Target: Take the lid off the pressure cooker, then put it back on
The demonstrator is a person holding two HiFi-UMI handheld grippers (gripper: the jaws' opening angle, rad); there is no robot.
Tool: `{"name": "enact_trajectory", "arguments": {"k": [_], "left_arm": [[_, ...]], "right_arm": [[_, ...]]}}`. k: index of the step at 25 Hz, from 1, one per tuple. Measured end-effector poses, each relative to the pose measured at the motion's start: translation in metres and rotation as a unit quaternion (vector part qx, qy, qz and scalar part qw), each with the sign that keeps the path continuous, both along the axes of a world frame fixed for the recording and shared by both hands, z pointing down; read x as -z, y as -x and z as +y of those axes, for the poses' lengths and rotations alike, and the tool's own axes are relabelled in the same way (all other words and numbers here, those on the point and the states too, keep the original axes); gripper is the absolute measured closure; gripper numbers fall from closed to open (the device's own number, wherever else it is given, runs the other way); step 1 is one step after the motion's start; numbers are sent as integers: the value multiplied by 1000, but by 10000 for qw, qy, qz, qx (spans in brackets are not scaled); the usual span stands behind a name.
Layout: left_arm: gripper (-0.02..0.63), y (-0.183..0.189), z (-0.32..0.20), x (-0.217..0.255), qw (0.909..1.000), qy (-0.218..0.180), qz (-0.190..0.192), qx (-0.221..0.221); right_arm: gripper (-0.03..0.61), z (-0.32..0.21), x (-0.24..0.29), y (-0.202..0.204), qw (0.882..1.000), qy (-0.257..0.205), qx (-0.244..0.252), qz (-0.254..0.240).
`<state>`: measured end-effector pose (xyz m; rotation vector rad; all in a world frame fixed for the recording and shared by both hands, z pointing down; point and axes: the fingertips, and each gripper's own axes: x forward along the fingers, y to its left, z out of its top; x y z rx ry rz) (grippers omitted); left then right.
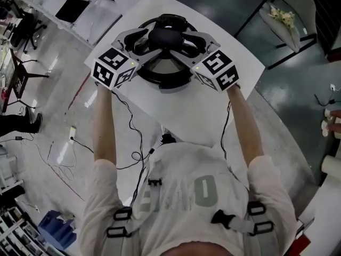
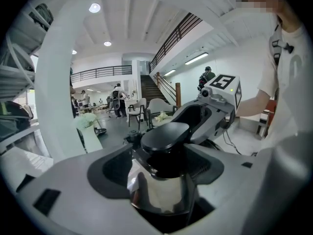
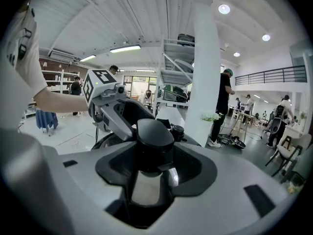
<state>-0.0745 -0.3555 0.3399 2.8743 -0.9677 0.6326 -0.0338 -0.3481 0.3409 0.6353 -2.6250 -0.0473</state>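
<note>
The shirt [image 1: 186, 196] and both forearms lead up to the table [image 1: 234, 63], where the lid [image 1: 160, 79] rests mid-table. Its knob [image 1: 166, 37] sits dead centre between my claws, equally near each. The stem is upright, and the oval cap seems to run from one claw to the other. The right gripper [image 3: 152, 168] is clenched on the knob. The left gripper [image 2: 161, 160] only brackets it, with a gap beside the cap. The handle [image 1: 171, 19] points away from the person. I judge a straight lift suits.

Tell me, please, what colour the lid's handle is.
The handle is black, clearest in the right gripper view.
</note>
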Motion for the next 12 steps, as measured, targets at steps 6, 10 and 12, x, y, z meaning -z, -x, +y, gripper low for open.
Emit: {"name": "enact_trajectory", "arguments": {"k": [6, 10, 12], "left_arm": [[247, -15, 6, 1, 9958, 514, 160, -740], [247, -17, 0, -2, 9965, 470, 34, -697], [249, -20, -2, 3, 9969, 310, 107, -709]], "right_arm": [[354, 5, 9, -10, 9992, 13, -296, -269], [353, 4, 15, -11, 9976, 177, -367, -558], [353, 4, 15, -11, 9978, 119, -407, -510]]}}
